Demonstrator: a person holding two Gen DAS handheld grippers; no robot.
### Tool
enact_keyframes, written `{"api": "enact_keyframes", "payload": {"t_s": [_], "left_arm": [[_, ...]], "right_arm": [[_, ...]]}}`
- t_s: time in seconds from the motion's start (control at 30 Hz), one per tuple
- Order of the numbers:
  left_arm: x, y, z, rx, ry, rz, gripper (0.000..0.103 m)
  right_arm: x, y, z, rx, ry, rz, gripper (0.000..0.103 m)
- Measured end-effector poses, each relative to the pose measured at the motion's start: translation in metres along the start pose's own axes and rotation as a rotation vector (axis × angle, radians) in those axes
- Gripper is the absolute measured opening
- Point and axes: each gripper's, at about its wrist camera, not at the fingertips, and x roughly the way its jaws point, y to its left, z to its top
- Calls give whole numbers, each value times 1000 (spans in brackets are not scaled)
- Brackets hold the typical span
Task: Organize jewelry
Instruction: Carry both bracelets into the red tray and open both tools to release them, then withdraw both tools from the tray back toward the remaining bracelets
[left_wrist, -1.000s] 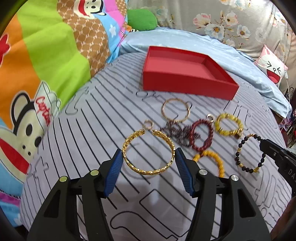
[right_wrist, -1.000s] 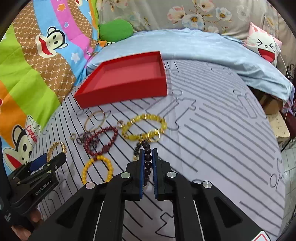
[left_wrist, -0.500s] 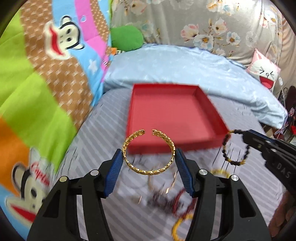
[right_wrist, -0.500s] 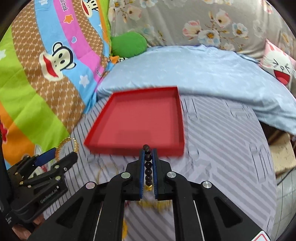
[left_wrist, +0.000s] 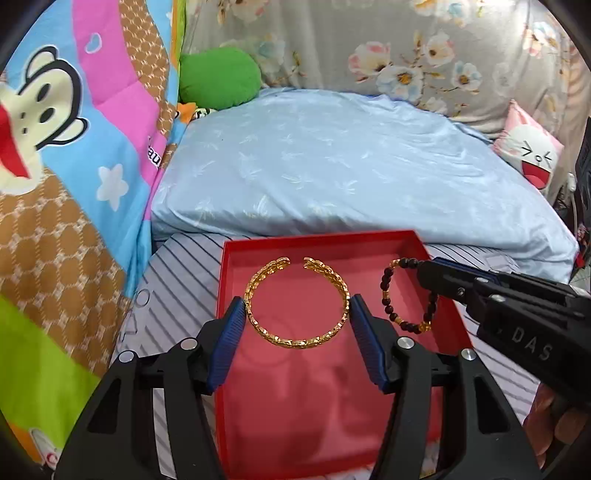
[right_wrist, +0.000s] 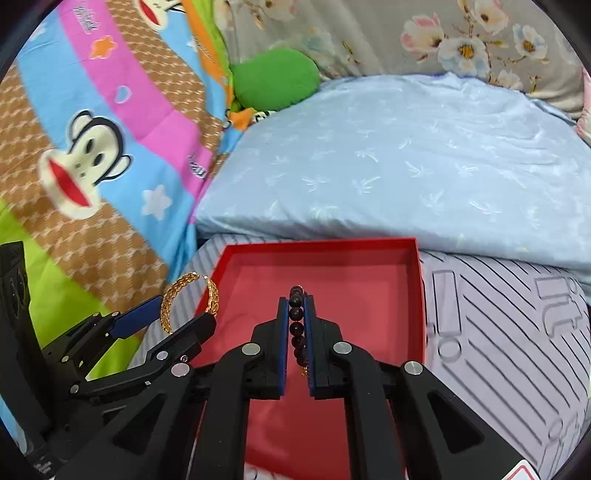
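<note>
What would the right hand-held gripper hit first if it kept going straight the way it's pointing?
Probably the far wall of the shallow red cardboard tray, with the pale blue pillow behind it. The right hand-held gripper may clear the wall; its height is unclear.

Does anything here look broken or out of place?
Nothing stands out. The gold bangle has a gap at its far side, but its neatly finished ends suggest an open cuff. Both it and the dark bead bracelet are held over the red tray.

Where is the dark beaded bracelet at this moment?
The dark beaded bracelet hangs from the right gripper above the red tray, right of the gold bangle.
</note>
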Motion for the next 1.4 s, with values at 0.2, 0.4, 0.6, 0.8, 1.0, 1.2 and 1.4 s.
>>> {"api": "enact_keyframes", "payload": {"t_s": [0.2,0.4,0.6,0.8,1.0,1.2,1.4], "left_arm": [[46,4,17,-12,61,-14,55],[78,1,14,7,118,10,55],[93,0,13,16,152,28,55],[93,2,10,-4,147,53,60],[74,-2,5,25,92,89,70],[44,-2,-4,24,58,103,70],[6,1,-21,-5,33,97,70]], "right_arm": [[47,-13,15,17,70,-37,8],[78,-26,17,6,125,-117,8],[82,-30,17,-38,114,-219,9],[66,-28,13,-69,59,-269,37],[36,-21,5,-82,8,-266,44],[4,-8,-12,-88,-30,-263,47],[-35,8,-42,-117,-74,-271,51]]}}
